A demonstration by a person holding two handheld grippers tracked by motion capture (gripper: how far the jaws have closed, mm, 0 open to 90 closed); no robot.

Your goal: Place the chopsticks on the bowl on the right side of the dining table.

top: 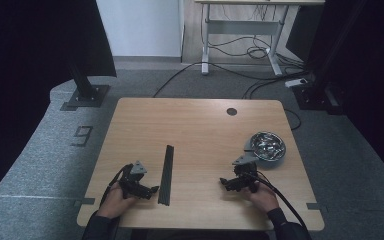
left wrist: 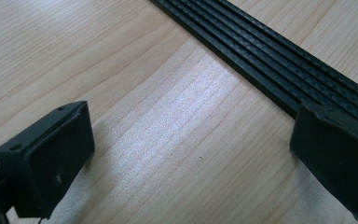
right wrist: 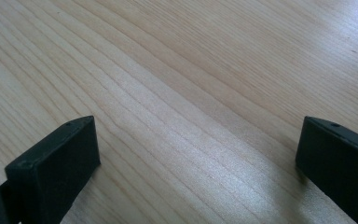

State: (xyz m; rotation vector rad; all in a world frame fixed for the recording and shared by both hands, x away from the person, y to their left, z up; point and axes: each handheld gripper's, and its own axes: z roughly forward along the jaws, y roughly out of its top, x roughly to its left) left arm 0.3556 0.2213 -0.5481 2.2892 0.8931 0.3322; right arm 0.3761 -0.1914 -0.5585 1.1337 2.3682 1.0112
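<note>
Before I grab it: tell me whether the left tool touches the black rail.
Cannot tell: in the left gripper view one jaw of the left tool overlaps the black rail.

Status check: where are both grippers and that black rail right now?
Left gripper open, low over the table, beside the black rail, not gripping it. Right gripper open over bare wood. Metal bowl of parts behind the right hand. Nothing in the way.

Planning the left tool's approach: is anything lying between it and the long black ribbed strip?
Nothing visible. The left tool sits open on bare wooden table, the long black ribbed strip just beside one jaw. The metal bowl is far off by the right tool.
</note>
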